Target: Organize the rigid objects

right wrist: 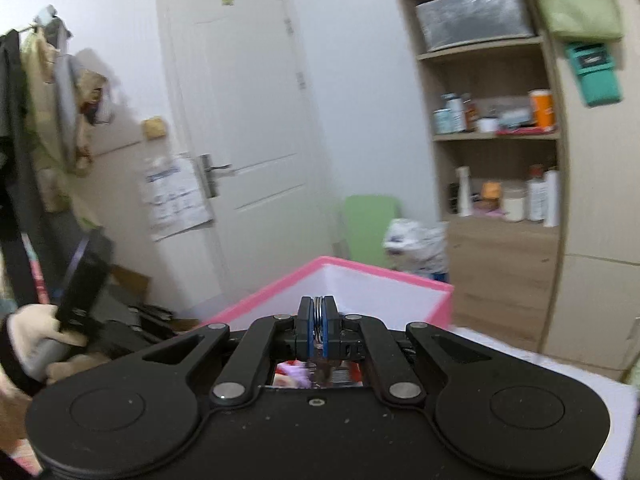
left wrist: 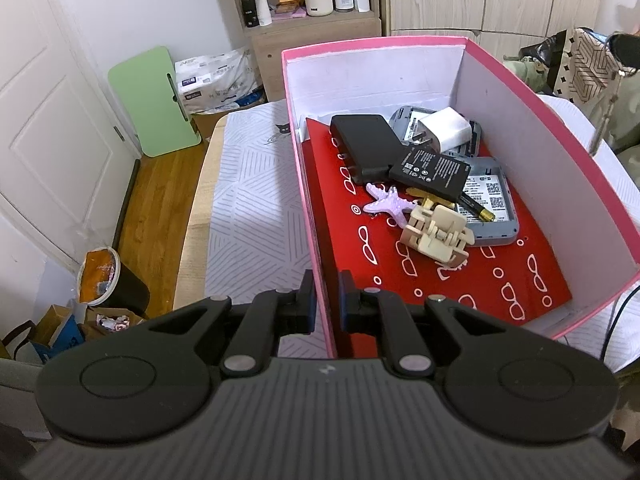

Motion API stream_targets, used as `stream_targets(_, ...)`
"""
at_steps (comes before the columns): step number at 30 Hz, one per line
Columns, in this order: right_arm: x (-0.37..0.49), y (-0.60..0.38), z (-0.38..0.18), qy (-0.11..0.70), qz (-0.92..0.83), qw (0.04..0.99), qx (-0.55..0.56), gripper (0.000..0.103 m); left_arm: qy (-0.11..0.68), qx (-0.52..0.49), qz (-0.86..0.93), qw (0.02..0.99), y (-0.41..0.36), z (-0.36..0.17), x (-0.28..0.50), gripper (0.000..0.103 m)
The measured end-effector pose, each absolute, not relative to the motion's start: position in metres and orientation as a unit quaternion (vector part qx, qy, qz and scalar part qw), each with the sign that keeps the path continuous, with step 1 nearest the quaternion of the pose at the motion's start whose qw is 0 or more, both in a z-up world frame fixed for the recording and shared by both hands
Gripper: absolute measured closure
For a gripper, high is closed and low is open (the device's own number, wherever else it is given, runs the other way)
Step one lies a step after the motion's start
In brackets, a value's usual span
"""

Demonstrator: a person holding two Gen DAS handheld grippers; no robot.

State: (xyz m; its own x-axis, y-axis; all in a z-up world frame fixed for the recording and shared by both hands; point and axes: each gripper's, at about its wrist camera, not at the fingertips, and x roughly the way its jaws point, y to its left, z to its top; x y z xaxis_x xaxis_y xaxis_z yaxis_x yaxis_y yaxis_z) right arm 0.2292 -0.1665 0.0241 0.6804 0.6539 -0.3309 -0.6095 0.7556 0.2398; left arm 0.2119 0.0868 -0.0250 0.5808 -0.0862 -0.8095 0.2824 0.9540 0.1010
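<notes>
Pink cardboard box (left wrist: 560,128) on the patterned tabletop (left wrist: 248,200), one gripper clamped on its wall.

Counted inside: two grey router shells (left wrist: 490,208), one black adapter (left wrist: 360,148), one battery (left wrist: 430,170), one white plug (left wrist: 446,128), one lilac starfish (left wrist: 386,202), one beige claw clip (left wrist: 438,236). Left gripper (left wrist: 326,304) pinches the box's near wall. Only the right view shows the right gripper (right wrist: 319,320) clenched on a thin metal ring (right wrist: 319,316) above the box, and a gloved hand (right wrist: 28,336).

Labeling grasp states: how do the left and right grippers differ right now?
Left gripper clamps the pink box wall; right gripper pinches thin metal rings. Left points down into the box; right is aimed over the box rim toward the door. Both are shut.
</notes>
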Motion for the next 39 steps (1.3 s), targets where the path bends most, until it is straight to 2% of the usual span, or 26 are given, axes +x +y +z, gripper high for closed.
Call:
stream_targets(12, 0.262, -0.115, -0.026, 0.288, 0.322, 0.902, -0.018, 0.098, 0.439, 0.112, -0.106, 0.885, 0.087, -0.025, 0.209, 0.093)
stream_targets(15, 0.271, -0.111, -0.033, 0.300, 0.296, 0.906, -0.034, 0.094, 0.439, 0.109, -0.107, 0.885, 0.088, -0.025, 0.209, 0.093)
stream_targets(16, 0.273, -0.114, -0.033, 0.299, 0.291, 0.908, -0.025, 0.091, 0.439, 0.108, -0.107, 0.885, 0.089, -0.025, 0.209, 0.093)
stream_targets(24, 0.261, -0.169, -0.017, 0.262, 0.283, 0.917, 0.097, 0.088, 0.450, 0.105, -0.107, 0.881, 0.088, -0.021, 0.214, 0.093)
stream_targets(29, 0.247, -0.207, -0.027, 0.262, 0.233, 0.926, 0.141, 0.086, 0.455, 0.106, -0.107, 0.878, 0.088, -0.015, 0.218, 0.093)
stream_targets(32, 0.243, -0.219, -0.044, 0.273, 0.192, 0.933, 0.134, 0.083, 0.452, 0.100, -0.107, 0.880, 0.090, -0.009, 0.218, 0.095)
stream_targets(34, 0.239, -0.222, -0.059, 0.280, 0.159, 0.940, 0.114, 0.077, 0.450, 0.089, -0.107, 0.882, 0.094, -0.005, 0.217, 0.097)
stream_targets(39, 0.245, -0.217, -0.089, 0.313, 0.136, 0.937, 0.077, 0.077, 0.457, 0.057, -0.110, 0.881, 0.102, -0.001, 0.221, 0.097)
